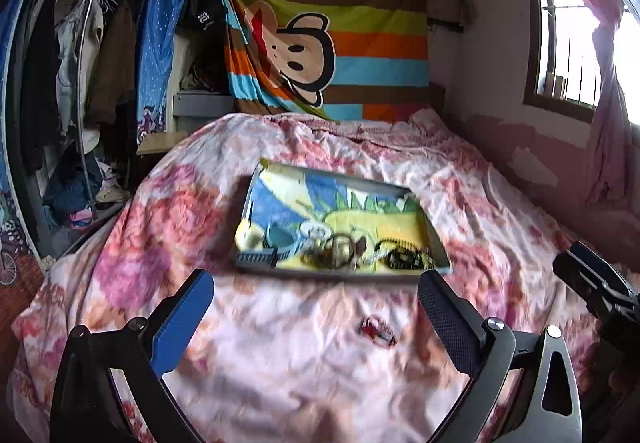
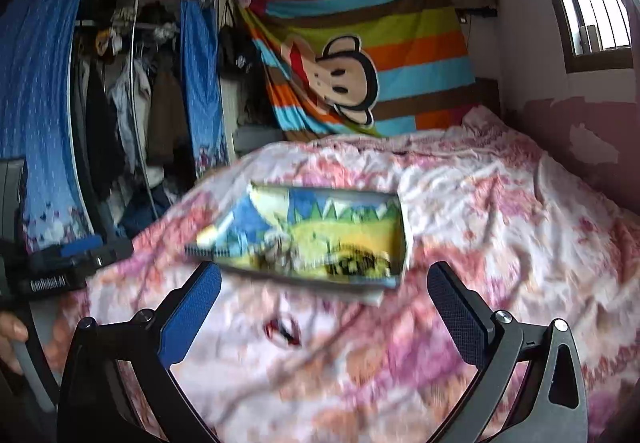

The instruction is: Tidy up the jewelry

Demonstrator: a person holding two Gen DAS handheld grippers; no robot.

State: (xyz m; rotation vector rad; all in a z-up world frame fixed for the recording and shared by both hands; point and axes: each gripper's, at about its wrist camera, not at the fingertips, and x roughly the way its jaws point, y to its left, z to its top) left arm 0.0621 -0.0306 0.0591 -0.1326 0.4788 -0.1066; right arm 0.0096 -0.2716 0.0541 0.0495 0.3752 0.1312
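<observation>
Shallow tray [image 1: 434,239] flat on the bedspread, blurred jewelry [image 1: 344,249] heaped at its near edge; small red piece [image 1: 378,331] outside.

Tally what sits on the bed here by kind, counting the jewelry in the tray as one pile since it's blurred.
Tray: 1
Jewelry pile inside it, pieces too blurred to separate: 1
Small red item loose on the bedspread: 1
Total: 3

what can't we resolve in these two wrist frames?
- Jewelry pile in the tray: motion blur in both views, individual pieces unclear.
- Small red item on the bedspread: blurred, identity unclear.
- Right gripper body: cut off by left-wrist frame edge.
</observation>
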